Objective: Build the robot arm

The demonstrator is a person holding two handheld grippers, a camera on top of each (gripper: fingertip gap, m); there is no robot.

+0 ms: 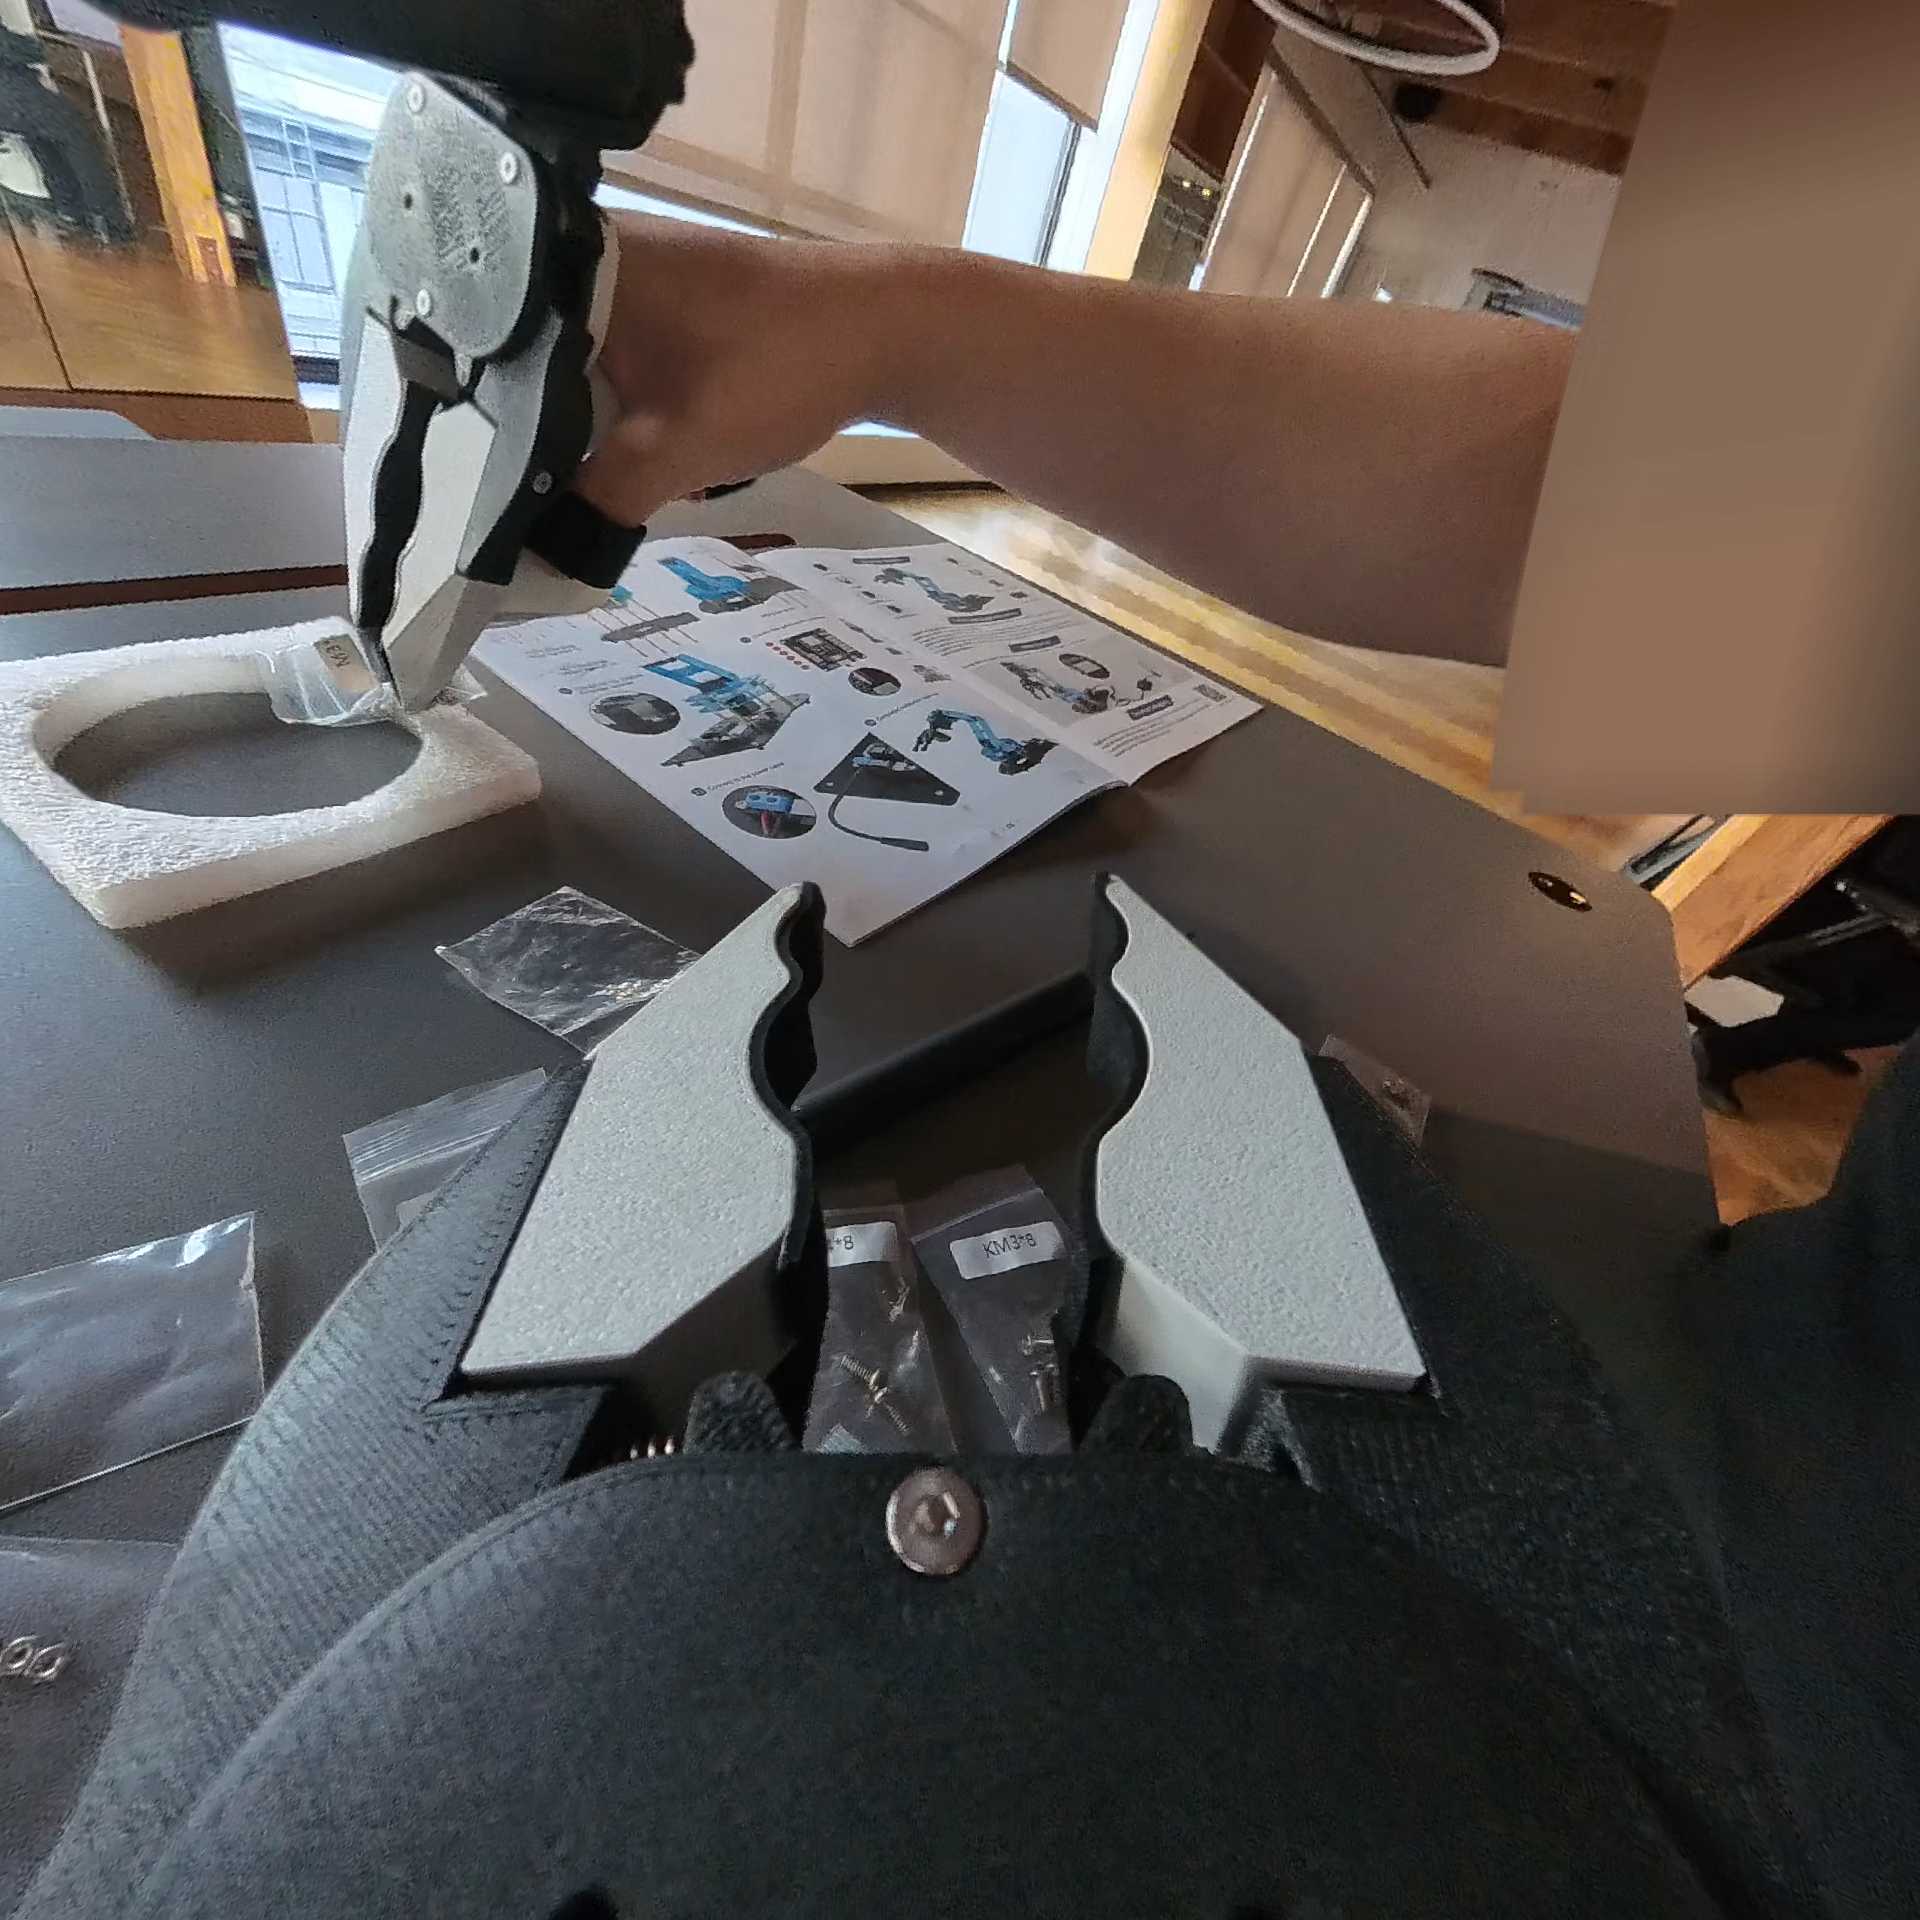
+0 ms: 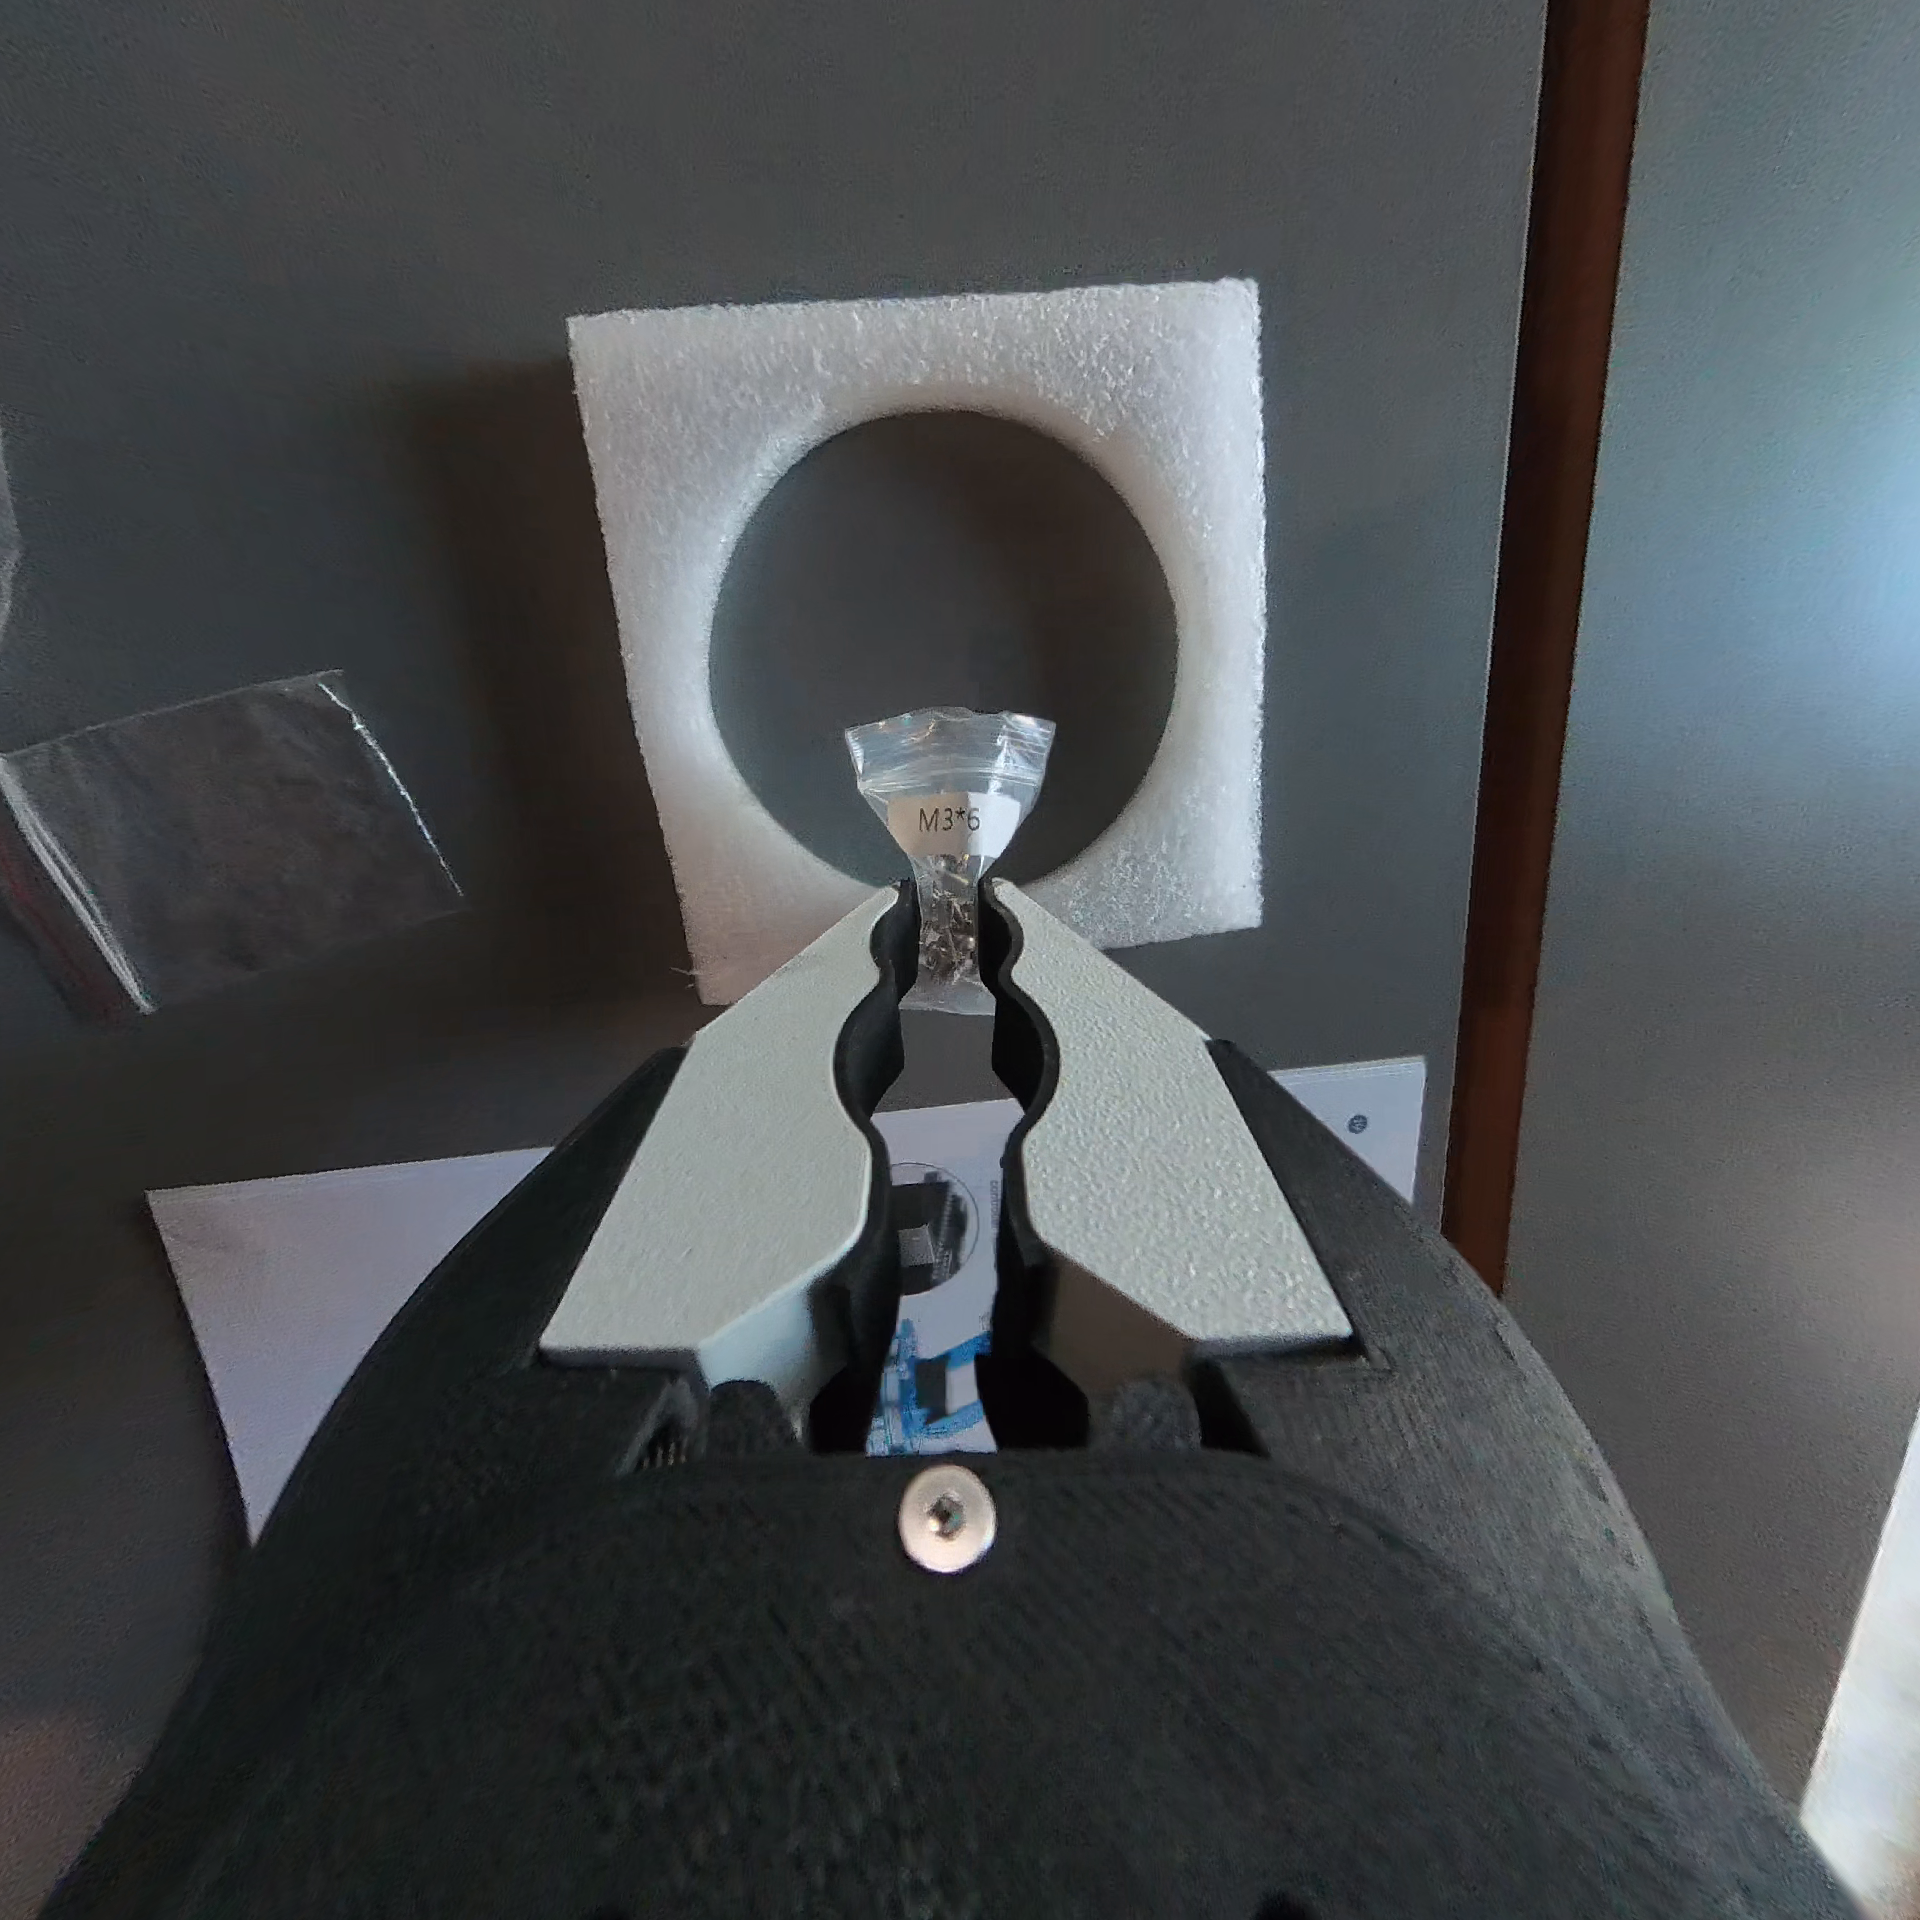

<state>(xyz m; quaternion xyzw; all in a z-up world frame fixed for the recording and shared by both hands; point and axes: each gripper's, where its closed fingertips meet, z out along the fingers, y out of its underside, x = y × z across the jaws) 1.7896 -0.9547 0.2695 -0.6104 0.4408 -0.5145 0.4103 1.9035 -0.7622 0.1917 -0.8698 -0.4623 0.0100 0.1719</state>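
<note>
Grey table point(image 2: 312, 312): right gripper point(image 2: 943, 894) pinches small screw bag point(image 2: 948, 821) at white foam frame's point(image 2: 935, 395) rim; left gripper point(image 1: 951, 914) spread wide, empty, over two labelled screw bags point(image 1: 935, 1320).

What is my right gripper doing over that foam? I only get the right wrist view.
Observer: Seen from the side, the right gripper points steeply down, with the screw bag resting on the foam frame's rim.
Operator: And the left gripper?
Observer: The left gripper is open and holds nothing.
Operator: What's near it?
Observer: Two labelled screw bags lie on the table beneath its fingers.
</note>
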